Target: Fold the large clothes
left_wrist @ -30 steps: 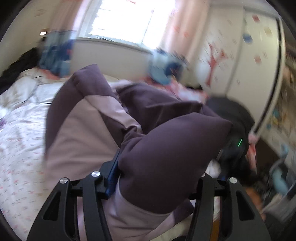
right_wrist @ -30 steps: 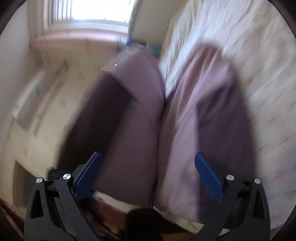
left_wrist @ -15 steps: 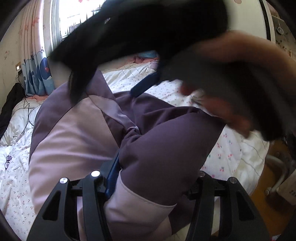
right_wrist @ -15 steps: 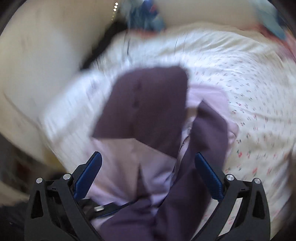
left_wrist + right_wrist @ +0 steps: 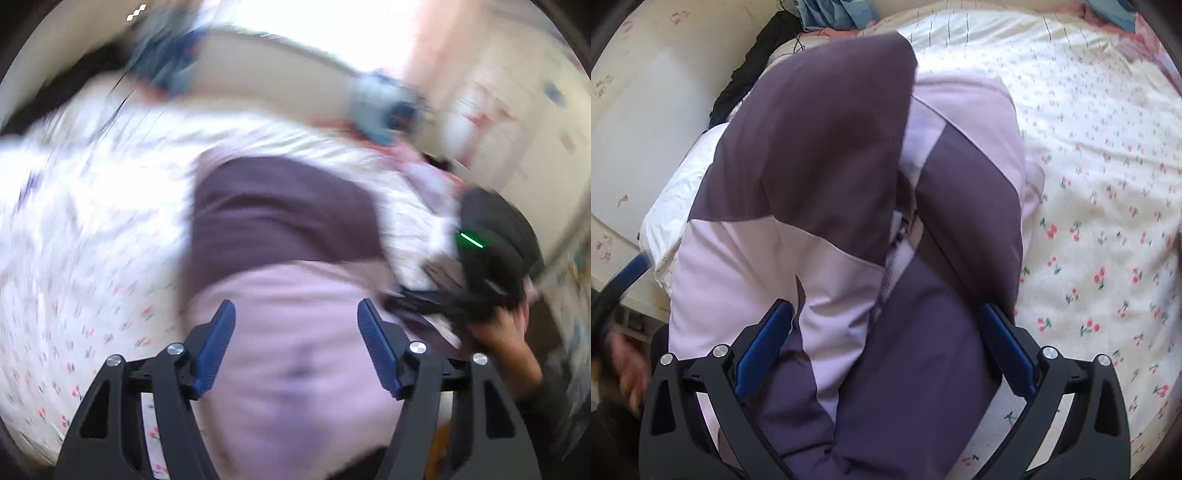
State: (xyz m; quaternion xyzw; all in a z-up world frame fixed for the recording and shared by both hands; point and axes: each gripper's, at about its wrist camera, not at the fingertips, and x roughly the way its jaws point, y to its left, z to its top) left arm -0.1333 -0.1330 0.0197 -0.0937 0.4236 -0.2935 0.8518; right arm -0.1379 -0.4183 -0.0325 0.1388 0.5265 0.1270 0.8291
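On the near edge of the bed [image 5: 74, 258], in the blurred left wrist view, the two-tone purple jacket [image 5: 288, 229] lies straight ahead of the left gripper [image 5: 295, 343], whose jaws are opening with lilac cloth between them, unpinched. Right wrist view: right gripper [image 5: 886, 343] stands apart over the jacket [image 5: 820, 155], long axis running away toward the bed's [image 5: 1108, 184] far edge.

Motion-blurred across the whole left wrist view. Smeared beyond reading: blue patterned fabric [image 5: 384, 107] past the bed's far edge. Cut off by the bottom edge: two-tone purple and lilac padded jacket [image 5: 849, 221]. Half hidden, perhaps pinned underneath: cherry-print white bedsheet [image 5: 1108, 206].
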